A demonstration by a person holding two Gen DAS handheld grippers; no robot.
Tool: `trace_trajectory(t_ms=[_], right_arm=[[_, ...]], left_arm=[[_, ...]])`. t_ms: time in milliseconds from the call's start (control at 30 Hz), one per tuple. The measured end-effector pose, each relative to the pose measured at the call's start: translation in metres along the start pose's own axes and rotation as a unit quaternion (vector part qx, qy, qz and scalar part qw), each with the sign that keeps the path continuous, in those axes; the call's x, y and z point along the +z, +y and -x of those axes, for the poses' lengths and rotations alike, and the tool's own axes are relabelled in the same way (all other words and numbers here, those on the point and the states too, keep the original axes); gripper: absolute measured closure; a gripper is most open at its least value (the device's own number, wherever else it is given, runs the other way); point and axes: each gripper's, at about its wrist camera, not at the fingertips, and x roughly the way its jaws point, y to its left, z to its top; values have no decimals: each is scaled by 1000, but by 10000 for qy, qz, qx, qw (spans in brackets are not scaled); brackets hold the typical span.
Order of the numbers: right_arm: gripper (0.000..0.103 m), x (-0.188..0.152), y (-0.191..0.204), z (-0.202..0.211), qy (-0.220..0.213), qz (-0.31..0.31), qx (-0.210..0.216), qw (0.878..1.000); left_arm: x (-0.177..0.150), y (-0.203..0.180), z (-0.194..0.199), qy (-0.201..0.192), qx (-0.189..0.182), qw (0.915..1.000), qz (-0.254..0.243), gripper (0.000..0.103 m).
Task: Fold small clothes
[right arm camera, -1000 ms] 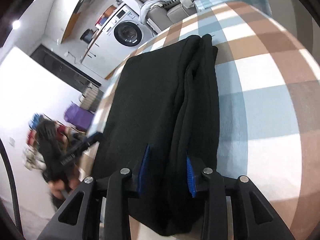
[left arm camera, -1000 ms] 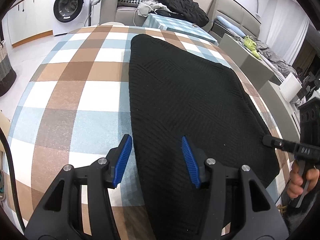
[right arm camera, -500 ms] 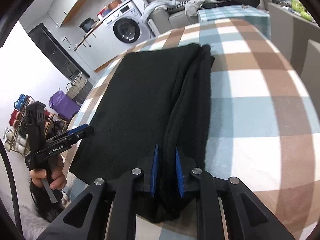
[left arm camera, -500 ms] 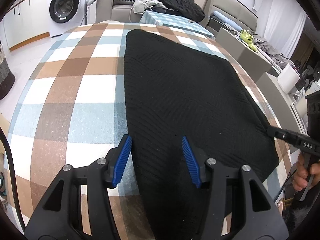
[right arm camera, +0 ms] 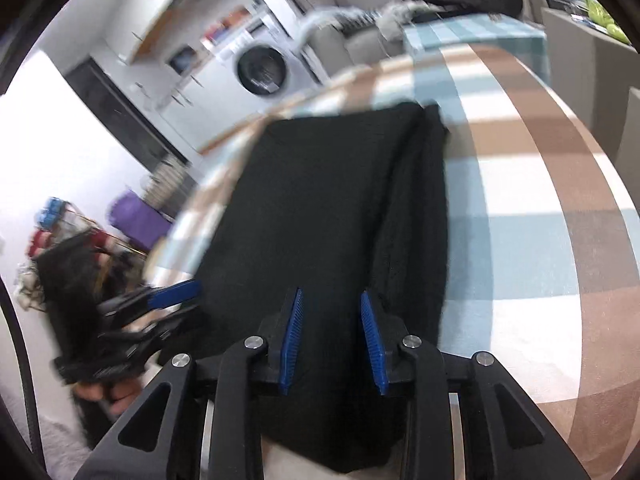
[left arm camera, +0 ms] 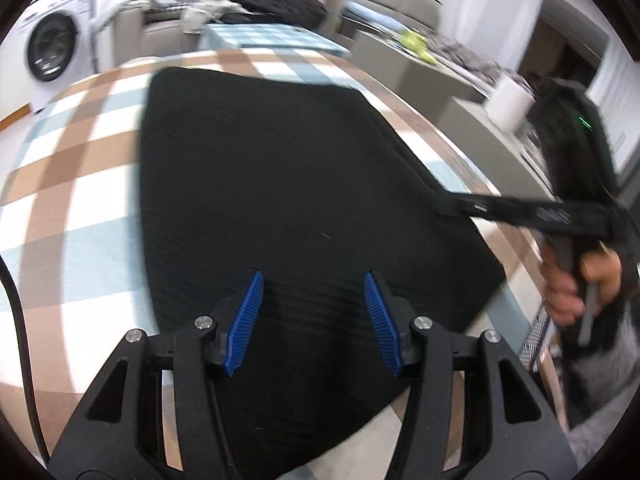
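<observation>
A black knit garment [left arm camera: 280, 184] lies folded lengthwise on the checked tablecloth [left arm camera: 80, 168]. My left gripper [left arm camera: 314, 320] is open and empty, its blue pads over the garment's near end. My right gripper [right arm camera: 330, 340] is open and empty over the garment [right arm camera: 340, 208] near its near edge, beside a thick fold on the right. The right gripper also shows in the left wrist view [left arm camera: 452, 206], at the garment's right edge. The left gripper shows in the right wrist view [right arm camera: 168, 300], at the garment's left edge.
The table's near edge runs just below the garment in both views. A washing machine [left arm camera: 52, 52], a sofa with piled clothes [left arm camera: 272, 0] and a small checked table [left arm camera: 264, 38] stand beyond the table. A white roll [left arm camera: 510, 104] sits on a grey counter at the right.
My right gripper has opened and let go of the garment's fold. Both grippers have shifted inward over the garment; the left has stayed open.
</observation>
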Motion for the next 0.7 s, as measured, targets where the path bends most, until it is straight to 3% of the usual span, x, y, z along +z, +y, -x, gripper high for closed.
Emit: trace_trajectory(t_ms=[67, 200, 267, 300, 467, 567, 633, 700], right_arm=[[70, 0, -7, -11, 187, -102, 68, 9997], [68, 8, -11, -20, 4, -168, 310, 9994], [80, 17, -8, -27, -47, -223, 321, 9992], [92, 20, -5, -29, -62, -178, 298, 9994], [94, 29, 25, 0, -521, 416, 142, 9977], [94, 27, 12, -14, -268, 323, -125, 9990], [93, 20, -6, -31, 17, 99, 38, 9999], [92, 14, -21, -33, -22, -250, 377, 9990]], left_arm=[[-4, -6, -5, 106, 32, 9998, -169, 48], [-9, -11, -11, 200, -30, 9994, -291, 40], [-9, -12, -11, 211, -24, 9992, -339, 37], [-10, -13, -12, 213, 0, 9991, -366, 37], [-13, -11, -10, 168, 53, 9995, -258, 37], [-13, -11, -9, 178, 83, 9996, -222, 37], [-11, -12, -9, 193, 201, 9994, -227, 37], [-10, -12, -7, 188, 221, 9994, -211, 37]])
